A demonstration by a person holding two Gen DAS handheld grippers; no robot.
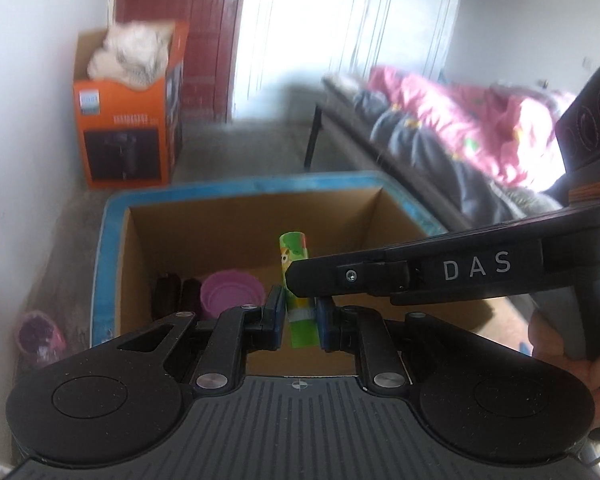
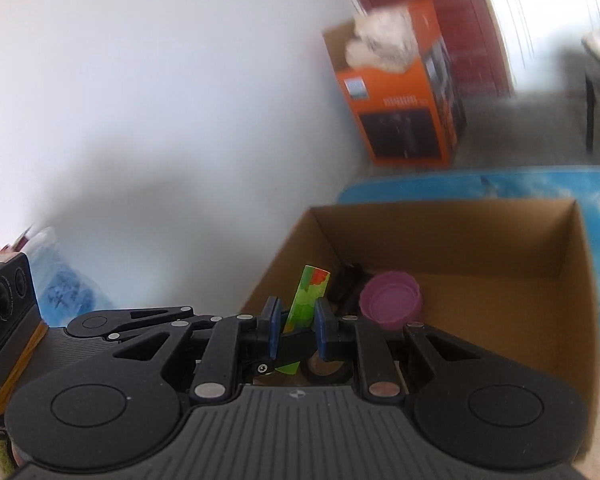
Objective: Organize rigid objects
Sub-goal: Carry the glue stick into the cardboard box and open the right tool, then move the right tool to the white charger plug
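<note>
A green tube (image 1: 295, 254) with cartoon print is held upright over an open cardboard box (image 1: 252, 228). My left gripper (image 1: 299, 314) is shut on its lower part, blue pads (image 1: 275, 312) on both sides. My right gripper (image 1: 291, 276) reaches in from the right and crosses the tube higher up. In the right wrist view the tube (image 2: 310, 296) leans between the pads of my right gripper (image 2: 296, 326), which is shut on it, and the left gripper's (image 2: 294, 346) black fingertip lies just below. A purple bowl (image 1: 230, 292) (image 2: 390, 304) and dark objects (image 1: 172, 292) lie in the box (image 2: 460, 236).
The box stands on a blue mat (image 1: 108, 240). An orange carton (image 1: 128, 128) stuffed with white cloth stands against the wall. A sofa with a pink blanket (image 1: 480, 120) runs along the right. A purple cup (image 1: 38, 332) sits on the floor at the left. A hand (image 1: 572, 360) grips the right tool.
</note>
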